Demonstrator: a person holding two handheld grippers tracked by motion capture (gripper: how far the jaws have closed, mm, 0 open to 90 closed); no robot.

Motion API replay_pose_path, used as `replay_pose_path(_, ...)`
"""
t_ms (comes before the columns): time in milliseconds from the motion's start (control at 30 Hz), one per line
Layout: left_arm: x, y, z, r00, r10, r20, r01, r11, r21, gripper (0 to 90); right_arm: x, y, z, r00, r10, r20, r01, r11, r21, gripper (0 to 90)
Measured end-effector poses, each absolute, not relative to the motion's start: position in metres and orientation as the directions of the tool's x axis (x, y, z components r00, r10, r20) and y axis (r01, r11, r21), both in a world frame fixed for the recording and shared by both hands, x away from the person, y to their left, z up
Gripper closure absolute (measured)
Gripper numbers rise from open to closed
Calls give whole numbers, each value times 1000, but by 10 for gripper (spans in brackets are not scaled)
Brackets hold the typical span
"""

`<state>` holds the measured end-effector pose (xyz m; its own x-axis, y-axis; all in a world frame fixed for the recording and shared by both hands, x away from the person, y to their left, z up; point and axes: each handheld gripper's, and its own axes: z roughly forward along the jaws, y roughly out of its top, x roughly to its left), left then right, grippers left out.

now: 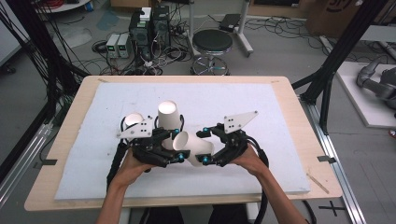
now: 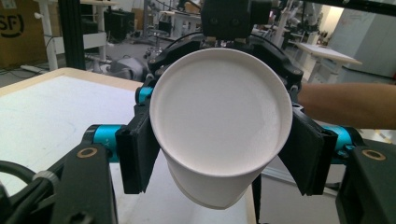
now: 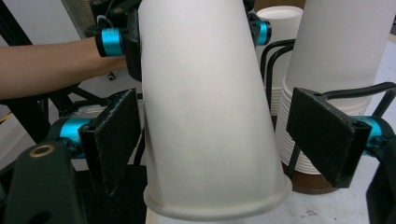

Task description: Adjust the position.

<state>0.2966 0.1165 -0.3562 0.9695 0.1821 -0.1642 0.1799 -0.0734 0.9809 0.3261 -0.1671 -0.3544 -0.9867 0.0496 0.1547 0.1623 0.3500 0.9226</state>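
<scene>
A white paper cup (image 1: 194,147) lies level in the air between my two grippers, above the white mat (image 1: 261,107). My left gripper (image 1: 179,144) is shut on its narrower end; in the left gripper view both pads (image 2: 137,154) press its sides and a round end of the cup (image 2: 217,112) faces the camera. My right gripper (image 1: 204,145) is open around the rimmed end. In the right gripper view the cup (image 3: 205,107) runs between the pads (image 3: 322,135), with a gap on the right side. A stack of upturned cups (image 1: 169,116) stands just behind.
Another white cup (image 1: 134,119) sits left of the stack (image 3: 336,56). The mat covers most of the wooden table (image 1: 301,140). Beyond the far edge stand a black stool (image 1: 212,44) and computer boxes (image 1: 149,28) with cables. Black frame posts (image 1: 336,60) flank the table.
</scene>
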Motion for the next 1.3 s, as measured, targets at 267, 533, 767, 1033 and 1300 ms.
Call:
replay_pose_path(267,297,119,-355,970,180,-164,177,-63,982,343,326,-164,-358,-987,39,153,157,367,917,183)
replay_pose_path(533,297,122,-354,970,178,-168,180,-58,982,343,325,-163,-359,-989,32,144,145,382,913,215)
replay_pose_path(767,298,121,-355,970,171,-171,183,-58,981,348,325,-165,-358,-989,24,147,145,388,910,277)
replay_pose_path(1033,299,121,-356,971,160,-176,187,-62,980,353,324,-166,-358,-990,9,141,133,397,908,333)
replay_pose_path(1300,298,121,-356,972,163,-171,183,-64,981,348,324,-167,-357,-991,4,136,126,397,909,348)
